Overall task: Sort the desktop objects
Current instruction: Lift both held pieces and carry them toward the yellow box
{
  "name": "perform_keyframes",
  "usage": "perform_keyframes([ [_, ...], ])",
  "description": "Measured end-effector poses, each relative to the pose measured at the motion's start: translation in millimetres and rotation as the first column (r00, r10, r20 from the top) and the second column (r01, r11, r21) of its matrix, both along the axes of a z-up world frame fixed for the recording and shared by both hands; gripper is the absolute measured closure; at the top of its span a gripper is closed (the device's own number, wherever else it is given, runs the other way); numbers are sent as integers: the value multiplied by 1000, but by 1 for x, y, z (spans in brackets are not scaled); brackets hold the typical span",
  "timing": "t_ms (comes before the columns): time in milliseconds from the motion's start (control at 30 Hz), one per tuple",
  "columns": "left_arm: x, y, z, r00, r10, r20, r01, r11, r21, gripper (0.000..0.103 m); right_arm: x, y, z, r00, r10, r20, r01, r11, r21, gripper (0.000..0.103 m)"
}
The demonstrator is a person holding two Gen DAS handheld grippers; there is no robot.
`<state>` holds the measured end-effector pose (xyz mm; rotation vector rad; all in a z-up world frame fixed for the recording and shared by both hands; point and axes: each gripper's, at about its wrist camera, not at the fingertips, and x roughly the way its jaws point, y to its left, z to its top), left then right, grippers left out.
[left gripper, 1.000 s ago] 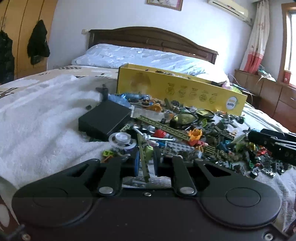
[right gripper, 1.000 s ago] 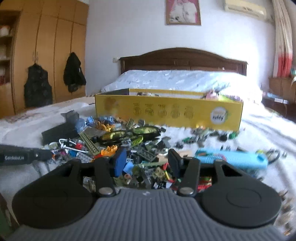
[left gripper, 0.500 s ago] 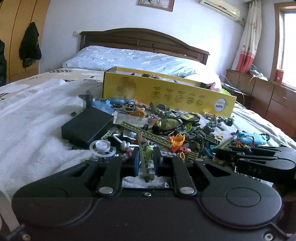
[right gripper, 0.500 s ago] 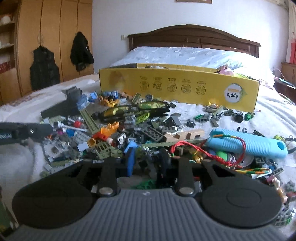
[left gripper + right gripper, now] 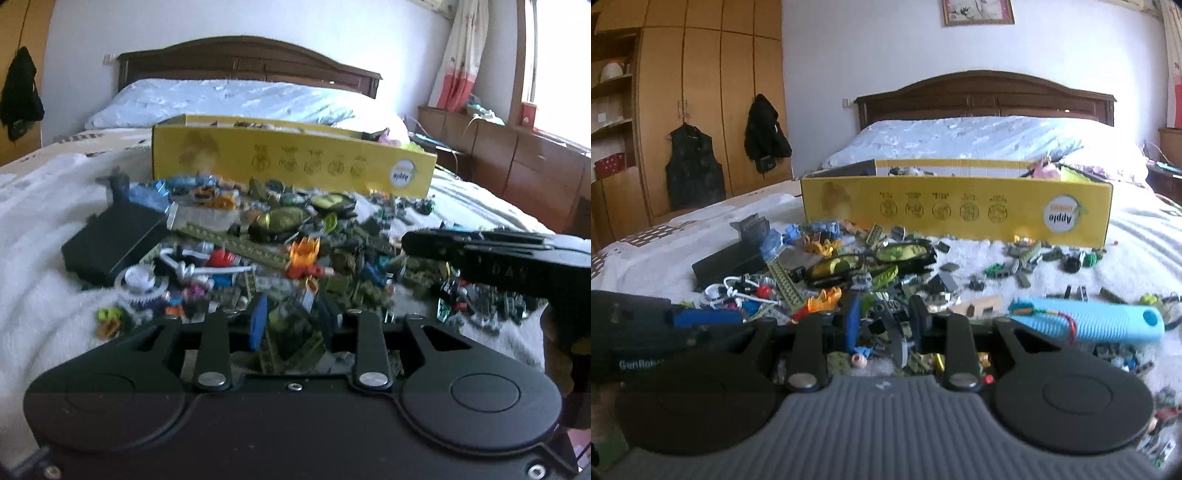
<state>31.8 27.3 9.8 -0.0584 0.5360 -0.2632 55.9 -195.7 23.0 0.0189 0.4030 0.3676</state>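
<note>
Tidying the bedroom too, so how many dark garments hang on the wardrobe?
2. A black vest hangs on the wardrobe towards the left, and a black jacket hangs to its right. More may be out of frame.

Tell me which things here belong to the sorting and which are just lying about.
Job:
- toy brick pile
- yellow cardboard box
- blue ribbed handle
- black box

Lying about:
- pillow
- headboard
- wardrobe
- hanging black clothes
- curtain
</note>
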Motion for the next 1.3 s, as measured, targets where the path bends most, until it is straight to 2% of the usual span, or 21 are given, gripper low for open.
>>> perform_keyframes([
  [267,-20,17,-5,999,38,-27,-37,999,34,73,-4,-1,-1,1000,10,6,-10,1000,21,71],
  [333,-19,18,-7,999,44,-29,-43,998,37,85,-5,0,-2,1000,12,5,-12,1000,23,71],
  [367,-17,18,-7,998,48,-27,-47,998,38,85,-5,1,-2,1000,12,3,-12,1000,26,71],
  [467,-10,17,-7,999,44,-24,-43,999,27,96,-5,3,-4,1000,15,-3,-15,999,31,71],
  [633,-10,16,-3,998,55,-9,-55,998,6,97,-7,3,0,1000,19,10,-19,1000,23,71],
  [833,-10,17,21,997,58,48,-56,998,-23,97,-1,-4,11,1000,20,19,-21,999,49,71],
  [1133,34,1,50,992,22,125,-17,999,-35,97,20,-4,30,999,23,47,-23,1000,1,71],
  [1300,82,-5,67,992,-14,123,15,1000,-11,96,46,-11,41,999,27,45,-26,1000,-14,71],
])
